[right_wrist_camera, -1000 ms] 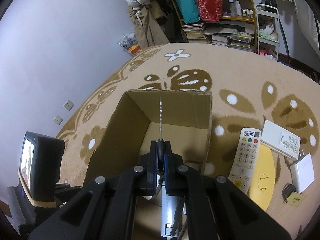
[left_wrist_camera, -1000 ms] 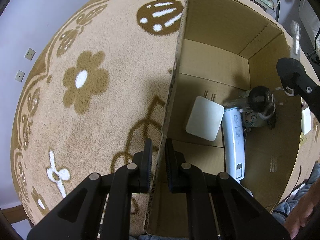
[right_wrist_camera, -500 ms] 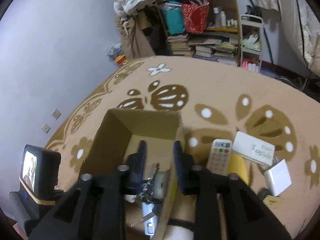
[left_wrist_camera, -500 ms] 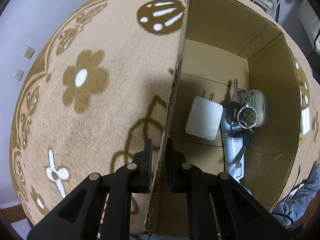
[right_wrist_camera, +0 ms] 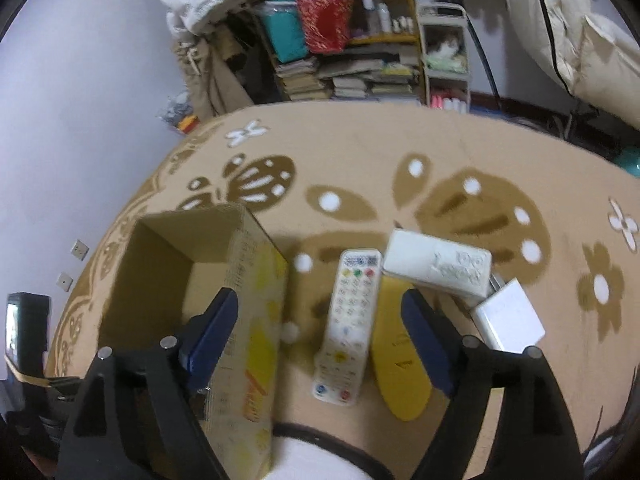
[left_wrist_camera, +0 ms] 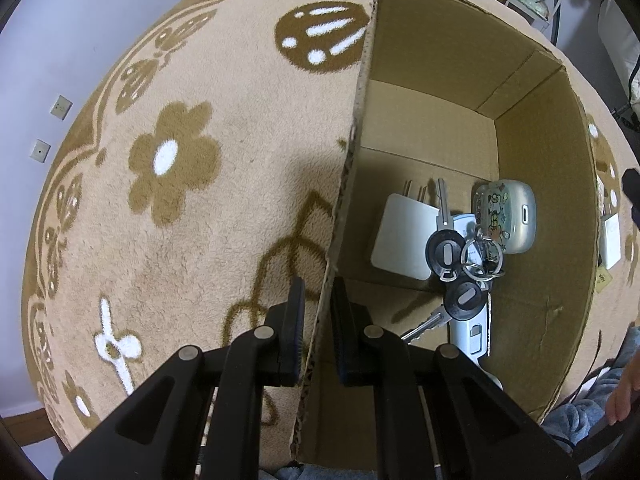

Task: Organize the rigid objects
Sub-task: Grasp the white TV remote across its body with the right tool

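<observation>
The left gripper (left_wrist_camera: 317, 312) points straight down and is clamped on the near wall of the open cardboard box (left_wrist_camera: 544, 216), one finger outside over the patterned carpet (left_wrist_camera: 180, 208), the other inside. On the box floor lie a white plug adapter (left_wrist_camera: 404, 236), a bunch of keys (left_wrist_camera: 460, 264) with black round heads on a ring, a pale case with cartoon print (left_wrist_camera: 506, 216) and a white remote (left_wrist_camera: 472, 328) partly under the keys; the keys rest across the adapter's edge and the remote.

The right gripper (right_wrist_camera: 320, 320) hangs over the carpet just right of the box (right_wrist_camera: 240, 280), its jaws opening wide with nothing between them. Below it lie a white TV remote (right_wrist_camera: 344, 320), a yellow oval piece (right_wrist_camera: 396, 360), a white air-conditioner remote (right_wrist_camera: 436, 266) and a white power adapter (right_wrist_camera: 510, 316), close together, all outside the box
</observation>
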Action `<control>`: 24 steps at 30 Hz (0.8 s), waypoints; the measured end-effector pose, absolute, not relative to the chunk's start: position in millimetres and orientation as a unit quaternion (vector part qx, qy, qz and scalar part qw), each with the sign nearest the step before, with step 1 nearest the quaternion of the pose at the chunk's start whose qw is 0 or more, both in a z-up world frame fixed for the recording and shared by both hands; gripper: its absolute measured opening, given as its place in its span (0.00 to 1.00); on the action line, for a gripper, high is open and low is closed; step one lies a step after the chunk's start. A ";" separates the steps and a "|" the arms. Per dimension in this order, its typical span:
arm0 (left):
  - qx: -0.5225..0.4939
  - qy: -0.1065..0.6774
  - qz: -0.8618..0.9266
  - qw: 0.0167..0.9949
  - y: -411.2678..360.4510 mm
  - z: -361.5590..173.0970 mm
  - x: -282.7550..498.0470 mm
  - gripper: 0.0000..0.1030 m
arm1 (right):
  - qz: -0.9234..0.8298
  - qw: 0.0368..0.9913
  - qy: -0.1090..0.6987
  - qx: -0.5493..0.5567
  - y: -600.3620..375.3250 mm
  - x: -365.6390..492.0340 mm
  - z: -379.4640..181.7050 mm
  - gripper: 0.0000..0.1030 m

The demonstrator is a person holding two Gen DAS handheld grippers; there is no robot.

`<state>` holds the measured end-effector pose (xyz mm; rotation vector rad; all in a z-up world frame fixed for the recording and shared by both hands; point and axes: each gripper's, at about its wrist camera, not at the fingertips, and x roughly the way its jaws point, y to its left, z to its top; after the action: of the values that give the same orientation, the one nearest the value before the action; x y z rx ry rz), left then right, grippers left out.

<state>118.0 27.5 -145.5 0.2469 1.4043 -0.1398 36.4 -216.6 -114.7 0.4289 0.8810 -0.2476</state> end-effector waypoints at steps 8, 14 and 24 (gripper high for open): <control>0.110 0.645 -0.065 0.753 28.7 -145.4 118.8 0.12 | -0.120 0.854 0.455 0.222 -224.6 37.0 -152.9 0.87; 0.112 0.645 -0.065 0.753 28.1 -145.8 119.2 0.12 | -0.099 0.831 0.483 0.257 -231.8 39.0 -175.2 0.65; 0.114 0.645 -0.065 0.753 27.5 -146.2 118.8 0.13 | -0.069 0.810 0.514 0.275 -223.6 42.4 -191.9 0.50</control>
<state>118.8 27.5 -146.2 0.2481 1.4069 -0.1422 42.4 -223.6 -191.9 0.5867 1.0982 -0.1483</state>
